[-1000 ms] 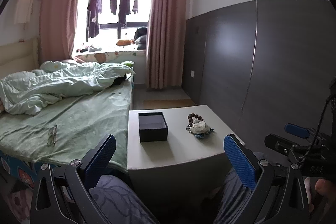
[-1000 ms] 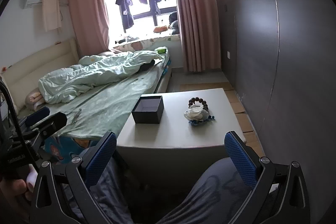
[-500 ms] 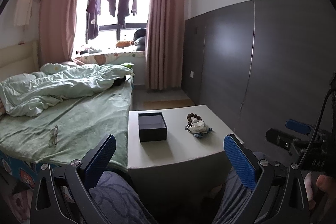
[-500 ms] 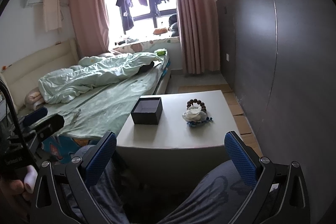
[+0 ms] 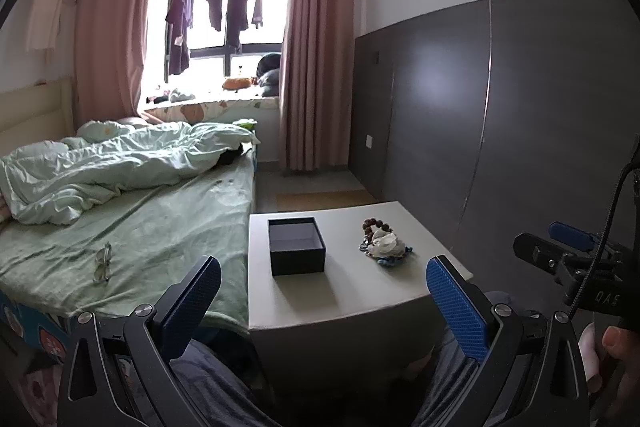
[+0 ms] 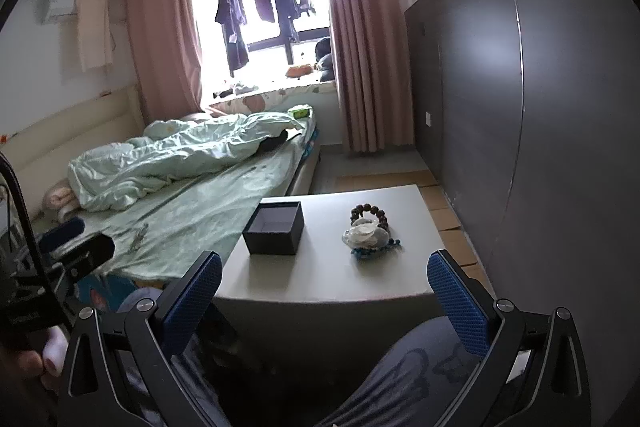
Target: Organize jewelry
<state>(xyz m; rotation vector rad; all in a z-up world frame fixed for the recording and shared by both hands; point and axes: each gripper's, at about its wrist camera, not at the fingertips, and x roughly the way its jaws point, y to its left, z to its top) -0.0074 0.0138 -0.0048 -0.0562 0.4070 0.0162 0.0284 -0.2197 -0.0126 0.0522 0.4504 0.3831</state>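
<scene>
An open, empty dark box stands on the left half of a small white table. To its right lies a heap of jewelry: a brown bead bracelet, a white piece and blue beads. My left gripper is open and empty, held short of the table's near edge. My right gripper is open and empty, also short of the near edge. Each gripper shows at the side of the other's view.
A bed with a green sheet and rumpled duvet adjoins the table's left side; glasses lie on it. A dark wall panel runs along the right. The person's knees are under the grippers.
Both grippers have tilted up a little and drifted slightly; the table and box sit a bit lower in the views. Jaws stay open. Nothing on the table has moved.
</scene>
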